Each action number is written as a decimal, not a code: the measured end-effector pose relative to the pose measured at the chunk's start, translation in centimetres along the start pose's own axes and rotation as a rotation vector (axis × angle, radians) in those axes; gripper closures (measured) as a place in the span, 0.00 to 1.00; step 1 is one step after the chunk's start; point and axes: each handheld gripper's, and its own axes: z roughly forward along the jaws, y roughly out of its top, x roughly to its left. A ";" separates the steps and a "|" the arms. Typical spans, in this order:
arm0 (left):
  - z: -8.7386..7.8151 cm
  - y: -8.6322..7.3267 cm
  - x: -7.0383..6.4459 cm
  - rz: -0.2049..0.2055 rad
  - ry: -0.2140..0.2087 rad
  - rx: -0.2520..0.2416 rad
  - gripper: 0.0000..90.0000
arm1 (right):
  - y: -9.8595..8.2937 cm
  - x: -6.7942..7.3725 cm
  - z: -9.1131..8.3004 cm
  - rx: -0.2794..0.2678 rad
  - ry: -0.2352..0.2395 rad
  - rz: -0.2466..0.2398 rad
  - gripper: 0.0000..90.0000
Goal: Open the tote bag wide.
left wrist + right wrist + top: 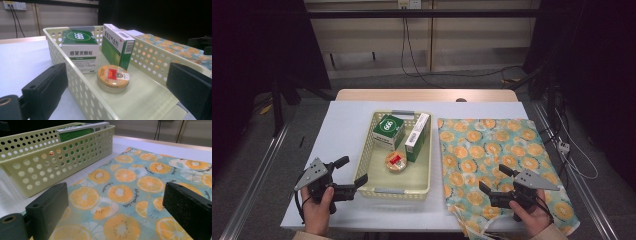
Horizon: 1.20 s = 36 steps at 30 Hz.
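Note:
A pale yellow perforated basket (373, 138) (82, 87) (32, 171) stands mid-table. Inside it are a green-and-white box marked 666 (389, 131) (79, 48), a long green-and-white box (417, 136) (117, 45) (80, 129) standing on its edge, and a round gold tin with a red label (396, 161) (113, 78). My left gripper (351, 172) (117, 97) is open at the basket's near left corner, its jaws straddling the basket wall. My right gripper (496, 179) (120, 215) is open over a cloth printed with orange slices (502, 160) (130, 185) (175, 47), empty.
The basket and cloth lie on a white table (342, 130) with a wooden strip (427, 95) along its far edge. The cloth's near corner hangs over the front edge. Cables (562, 145) trail on the floor at the right, and dark curtains stand on both sides.

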 end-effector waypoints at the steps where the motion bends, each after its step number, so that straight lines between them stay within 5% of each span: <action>1: 0.0 0.0 0.0 0.002 -0.001 0.002 0.04 | 0.0 0.0 0.0 0.002 0.001 0.000 0.07; 14: 0.2 0.1 -0.1 0.008 -0.004 0.001 0.04 | 0.2 0.0 0.1 0.016 0.007 0.003 0.09; 23: 0.3 0.0 -0.1 0.017 -0.007 0.004 0.04 | 1.7 0.3 0.6 0.081 0.065 -0.070 0.10; 26: 0.1 0.0 -0.1 0.013 -0.002 0.000 0.04 | 2.8 -0.4 0.3 0.109 0.101 -0.070 0.07; 30: -0.1 0.1 -0.1 0.005 0.005 -0.008 0.04 | 3.8 -1.4 0.2 0.119 0.072 -0.036 0.07; 33: -0.1 0.1 -0.2 0.006 0.000 -0.012 0.04 | 4.8 -2.3 1.0 0.127 0.068 0.017 0.14; 36: -0.1 0.0 -0.1 0.012 -0.001 -0.004 0.04 | 5.2 -1.6 2.6 0.178 0.084 -0.031 0.16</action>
